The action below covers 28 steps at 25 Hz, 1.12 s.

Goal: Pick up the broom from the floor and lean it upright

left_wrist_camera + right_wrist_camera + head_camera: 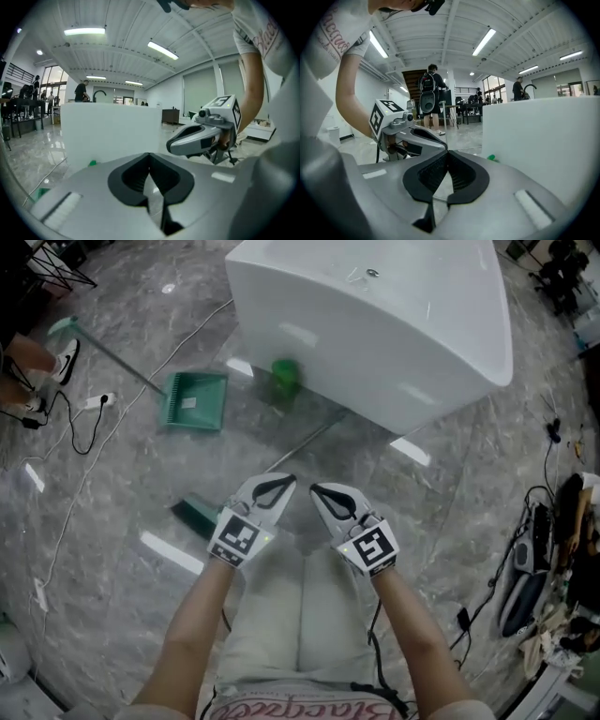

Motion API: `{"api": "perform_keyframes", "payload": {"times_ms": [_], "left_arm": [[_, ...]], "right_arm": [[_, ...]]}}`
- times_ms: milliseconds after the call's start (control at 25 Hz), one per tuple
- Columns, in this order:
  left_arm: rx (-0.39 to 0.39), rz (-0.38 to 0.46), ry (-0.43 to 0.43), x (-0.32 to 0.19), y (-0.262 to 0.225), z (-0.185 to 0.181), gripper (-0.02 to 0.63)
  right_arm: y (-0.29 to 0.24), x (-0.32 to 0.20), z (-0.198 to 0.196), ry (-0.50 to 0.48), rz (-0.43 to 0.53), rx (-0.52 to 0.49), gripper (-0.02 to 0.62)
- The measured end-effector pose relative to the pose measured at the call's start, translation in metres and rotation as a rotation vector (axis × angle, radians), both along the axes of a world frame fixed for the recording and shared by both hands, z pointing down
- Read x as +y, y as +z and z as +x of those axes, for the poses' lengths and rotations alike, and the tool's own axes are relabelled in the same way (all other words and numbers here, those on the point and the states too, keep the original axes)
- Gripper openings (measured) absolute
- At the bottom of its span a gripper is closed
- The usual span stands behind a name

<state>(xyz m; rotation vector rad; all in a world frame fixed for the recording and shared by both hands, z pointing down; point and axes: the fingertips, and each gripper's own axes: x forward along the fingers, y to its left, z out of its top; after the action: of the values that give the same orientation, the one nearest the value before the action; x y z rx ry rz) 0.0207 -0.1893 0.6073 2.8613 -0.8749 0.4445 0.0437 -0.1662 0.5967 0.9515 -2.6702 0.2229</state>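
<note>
Broom [199, 514] is lying flat on the grey marble floor [122, 484], its green head showing just left of the left gripper [281, 483] and its thin handle running toward the large white tub [375, 324]. Both grippers are hovering side by side above the person's legs, the left one and the right gripper [320, 490] each sitting with jaws pressed together on nothing. A green dustpan [195, 399] is lying farther off.

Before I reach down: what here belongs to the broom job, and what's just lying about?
Job: broom, left gripper, right gripper, both shut and empty.
Lying about: green dustpan, green container, white counter.
</note>
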Motion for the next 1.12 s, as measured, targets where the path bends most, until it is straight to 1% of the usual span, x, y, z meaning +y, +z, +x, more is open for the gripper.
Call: {"api": "perform_keyframes", "payload": {"times_ms": [80, 160, 240, 280, 320, 400, 480, 560, 640, 720, 760, 840, 960, 1040, 1120], "left_arm": [[-0.035, -0.057, 0.001, -0.016, 0.054, -0.003, -0.002], [-0.095, -0.122, -0.001, -0.029, 0.107, -0.011, -0.001], [-0.181, -0.172, 0.024, -0.037, 0.157, -0.019, 0.0], [-0.225, -0.19, 0.046, -0.039, 0.181, -0.02, 0.033], [-0.268, -0.204, 0.07, -0.039, 0.204, -0.021, 0.052], [-0.351, -0.235, 0.103, -0.039, 0.249, -0.025, 0.052], [-0.423, -0.278, 0.098, -0.044, 0.286, -0.034, 0.052], [-0.498, -0.324, 0.06, -0.053, 0.317, -0.047, 0.065], [-0.592, -0.367, 0.038, -0.057, 0.343, -0.059, 0.08], [-0.675, -0.404, 0.051, -0.054, 0.364, -0.067, 0.091], [-0.701, -0.424, 0.063, -0.051, 0.372, -0.068, 0.091], [-0.73, -0.462, 0.083, -0.046, 0.384, -0.07, 0.091], [-0.773, -0.488, 0.107, -0.043, 0.399, -0.072, 0.091], [-0.781, -0.5, 0.107, -0.041, 0.406, -0.071, 0.092], [-0.768, -0.52, 0.099, -0.041, 0.41, -0.069, 0.096]], "right_arm": [[0.043, -0.02, 0.006, 0.017, -0.019, 0.023, 0.002], [0.078, -0.039, 0.011, 0.033, -0.037, 0.034, 0.002], [0.11, -0.055, 0.014, 0.03, -0.051, 0.046, 0.002], [0.126, -0.061, 0.015, 0.024, -0.059, 0.054, 0.002], [0.141, -0.066, 0.015, 0.017, -0.07, 0.062, 0.002], [0.171, -0.07, 0.012, 0.003, -0.098, 0.076, 0.002], [0.198, -0.071, 0.003, -0.015, -0.129, 0.09, 0.002], [0.225, -0.071, -0.008, -0.037, -0.169, 0.104, 0.002], [0.25, -0.071, -0.018, -0.04, -0.217, 0.125, 0.002], [0.269, -0.07, -0.024, -0.047, -0.254, 0.153, 0.002], [0.274, -0.069, -0.028, -0.062, -0.262, 0.166, 0.002], [0.279, -0.066, -0.034, -0.098, -0.265, 0.182, 0.002], [0.283, -0.066, -0.037, -0.118, -0.265, 0.203, 0.002], [0.286, -0.066, -0.035, -0.121, -0.269, 0.224, 0.002], [0.288, -0.066, -0.031, -0.129, -0.268, 0.24, 0.002]]}}
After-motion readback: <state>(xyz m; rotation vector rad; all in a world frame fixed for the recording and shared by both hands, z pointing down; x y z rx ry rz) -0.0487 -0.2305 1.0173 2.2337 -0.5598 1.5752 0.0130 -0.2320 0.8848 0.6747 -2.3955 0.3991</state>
